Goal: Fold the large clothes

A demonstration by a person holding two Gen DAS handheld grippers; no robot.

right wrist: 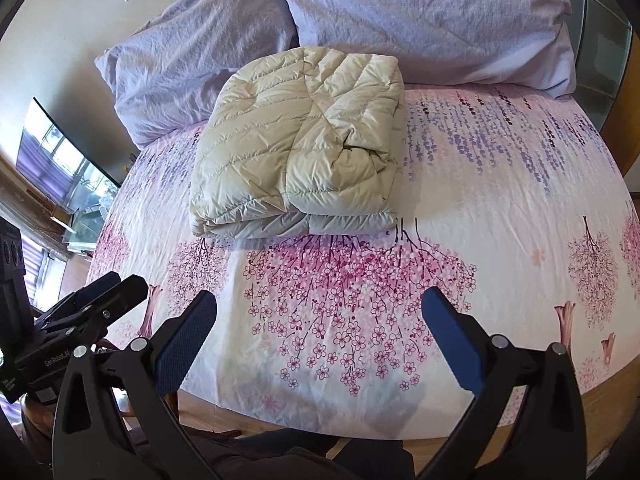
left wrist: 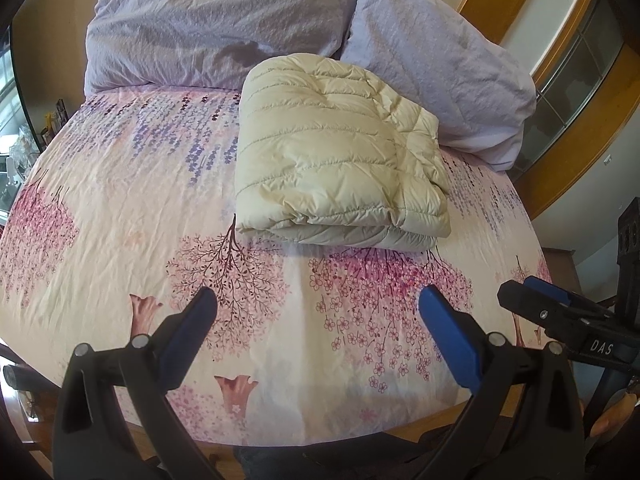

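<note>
A cream quilted puffer jacket [left wrist: 336, 156] lies folded into a thick rectangular bundle on the floral bed sheet [left wrist: 120, 208], near the pillows. It also shows in the right wrist view [right wrist: 304, 148]. My left gripper [left wrist: 318, 304] is open and empty, held over the near edge of the bed, well short of the jacket. My right gripper [right wrist: 320, 306] is open and empty too, beside the left one, also short of the jacket. The right gripper shows at the right edge of the left wrist view [left wrist: 532, 290], and the left gripper at the left edge of the right wrist view [right wrist: 116, 286].
Two lilac pillows [left wrist: 216, 20] [left wrist: 436, 76] lean at the head of the bed, behind the jacket. A wooden window frame [left wrist: 576, 148] is at the right. A glass stand and screen [right wrist: 64, 160] stand left of the bed. The wooden bed edge [right wrist: 260, 420] runs below my grippers.
</note>
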